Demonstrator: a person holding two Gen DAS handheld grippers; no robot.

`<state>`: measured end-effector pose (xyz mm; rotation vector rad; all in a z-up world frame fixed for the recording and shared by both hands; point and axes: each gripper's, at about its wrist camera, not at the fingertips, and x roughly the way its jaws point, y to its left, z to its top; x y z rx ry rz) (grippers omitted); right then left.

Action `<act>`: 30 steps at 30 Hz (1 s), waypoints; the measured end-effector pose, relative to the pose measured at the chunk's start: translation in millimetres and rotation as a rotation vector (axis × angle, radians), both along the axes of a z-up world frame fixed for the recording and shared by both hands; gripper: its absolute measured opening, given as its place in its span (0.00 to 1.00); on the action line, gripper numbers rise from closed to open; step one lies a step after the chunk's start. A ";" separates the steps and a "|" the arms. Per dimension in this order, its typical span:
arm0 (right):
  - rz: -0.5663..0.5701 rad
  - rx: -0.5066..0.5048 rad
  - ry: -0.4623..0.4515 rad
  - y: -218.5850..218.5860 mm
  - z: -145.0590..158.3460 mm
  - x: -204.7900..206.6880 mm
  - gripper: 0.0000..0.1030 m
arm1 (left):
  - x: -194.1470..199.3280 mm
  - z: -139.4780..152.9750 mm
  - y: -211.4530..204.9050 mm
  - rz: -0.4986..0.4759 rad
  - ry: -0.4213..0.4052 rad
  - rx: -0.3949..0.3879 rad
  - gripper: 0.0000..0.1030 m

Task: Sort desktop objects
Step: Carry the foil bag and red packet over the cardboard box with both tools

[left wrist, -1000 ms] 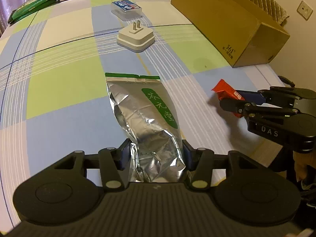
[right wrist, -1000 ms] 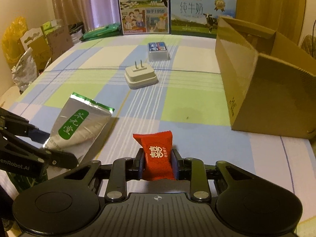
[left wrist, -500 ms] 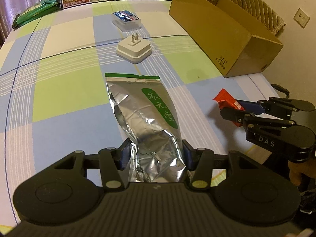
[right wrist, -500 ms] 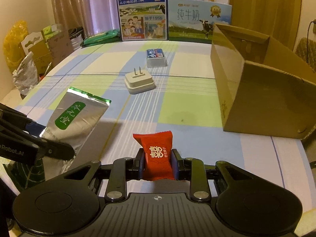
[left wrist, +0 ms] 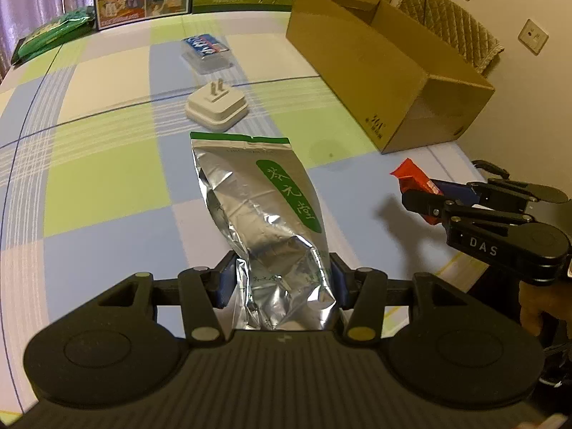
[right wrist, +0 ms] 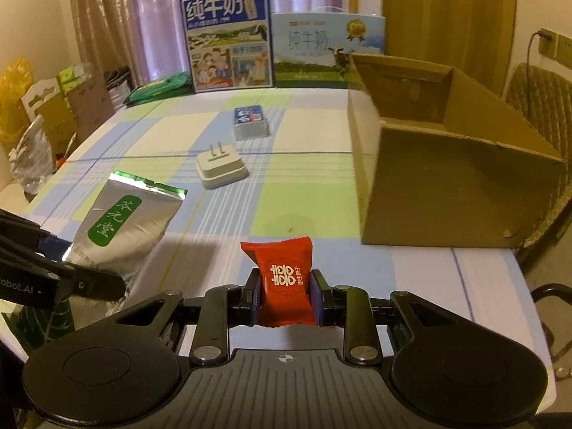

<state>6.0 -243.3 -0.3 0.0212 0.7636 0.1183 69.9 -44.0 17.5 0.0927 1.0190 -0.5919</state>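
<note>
My left gripper [left wrist: 282,282] is shut on the lower end of a silver foil tea pouch [left wrist: 264,207] with a green label, held above the checked tablecloth. The pouch [right wrist: 125,221] also shows at the left of the right wrist view. My right gripper [right wrist: 285,295] is shut on a red candy packet [right wrist: 284,275]; in the left wrist view that packet [left wrist: 411,178] sticks out of the right gripper [left wrist: 422,196]. An open cardboard box [right wrist: 447,164] stands to the right, its inside partly visible.
A white plug adapter [left wrist: 216,109] and a blue-topped small box [left wrist: 207,52] lie mid-table. Milk cartons [right wrist: 228,41] stand along the far edge with a green packet [left wrist: 53,32] at far left. Bags [right wrist: 35,125] sit off the table's left; a chair [right wrist: 540,96] behind the box.
Both grippers have risen and pulled back a little, each still holding its item. More of the cardboard box's open top and the far cartons come into view.
</note>
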 end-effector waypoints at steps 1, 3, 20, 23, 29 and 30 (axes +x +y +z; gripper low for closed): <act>-0.006 0.002 -0.003 -2.6 1.3 -0.2 0.24 | 0.4 1.9 -2.2 -0.003 -0.002 -0.004 0.45; -0.019 0.003 -0.008 -8.2 4.4 -0.6 0.24 | 1.5 5.6 -6.8 -0.009 -0.007 -0.009 0.45; -0.134 0.008 -0.117 -74.2 59.1 -1.6 0.24 | 26.3 57.1 -80.2 -0.097 -0.078 -0.079 0.45; -0.154 0.000 -0.146 -90.0 73.2 2.5 0.24 | 31.9 69.1 -101.0 -0.126 -0.099 -0.093 0.45; -0.189 0.000 -0.184 -120.9 95.9 18.2 0.24 | 43.7 89.9 -140.3 -0.174 -0.129 -0.119 0.45; -0.192 0.001 -0.186 -125.8 98.2 22.1 0.24 | 46.2 92.5 -145.4 -0.177 -0.130 -0.123 0.45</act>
